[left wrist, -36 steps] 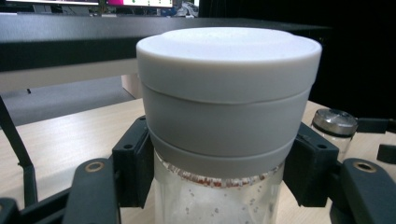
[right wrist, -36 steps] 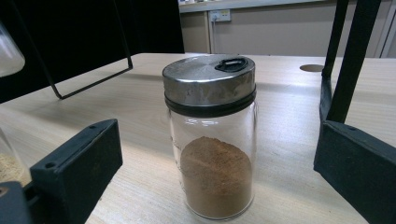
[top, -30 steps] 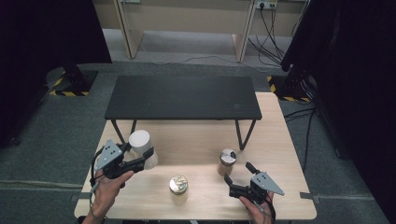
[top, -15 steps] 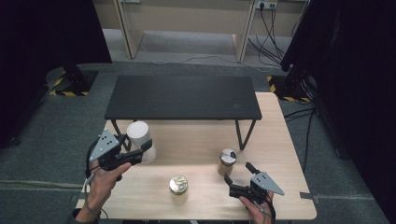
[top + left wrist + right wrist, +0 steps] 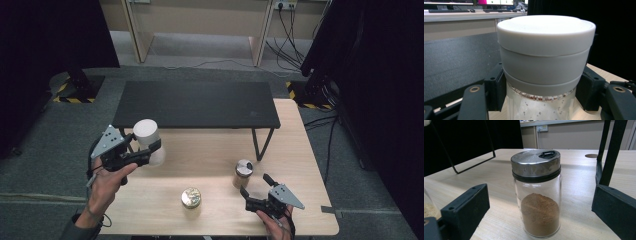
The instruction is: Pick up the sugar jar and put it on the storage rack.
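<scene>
I am gripping the white-lidded jar just under its lid between my left gripper's jaws, seemingly off the table, while my right gripper is waiting released, the spice jar standing untouched between its jaws.

A: What is the big jar made of?
B: See-through glass, and its white lid looks like smooth, dull plastic.
A: And the small jar?
B: Shiny clear glass too. Its metal cap is grey and a bit scuffed. The brown powder inside looks fine and soft.
A: The desk?
B: Pale wood, smooth and not shiny. The black shelf looks dull and a little grainy.
A: The left claw?
B: Dull black plastic.
</scene>
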The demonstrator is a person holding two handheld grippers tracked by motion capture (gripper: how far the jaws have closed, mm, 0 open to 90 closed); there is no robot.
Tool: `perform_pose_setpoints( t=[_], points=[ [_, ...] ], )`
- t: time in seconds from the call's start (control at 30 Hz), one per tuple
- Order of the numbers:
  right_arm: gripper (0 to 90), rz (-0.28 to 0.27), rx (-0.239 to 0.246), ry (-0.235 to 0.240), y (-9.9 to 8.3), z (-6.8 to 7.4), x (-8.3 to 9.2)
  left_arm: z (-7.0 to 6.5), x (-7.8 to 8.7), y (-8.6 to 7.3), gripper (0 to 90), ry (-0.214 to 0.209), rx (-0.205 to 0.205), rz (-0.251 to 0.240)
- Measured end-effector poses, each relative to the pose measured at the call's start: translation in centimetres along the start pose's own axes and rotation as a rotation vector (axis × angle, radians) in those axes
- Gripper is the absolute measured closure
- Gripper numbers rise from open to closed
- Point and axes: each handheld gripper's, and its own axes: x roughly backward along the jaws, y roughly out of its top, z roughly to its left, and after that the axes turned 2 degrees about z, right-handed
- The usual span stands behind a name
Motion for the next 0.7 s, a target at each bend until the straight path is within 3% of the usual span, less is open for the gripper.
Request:
perform_pose_setpoints(
  t=[0.7],
  points=[
    [1.8, 0.000, 0.001, 0.000, 0.0, 0.0, 0.0, 0.8, -0.1, 4.7, 35.1, 0.009, -0.012, 0.002]
  ],
)
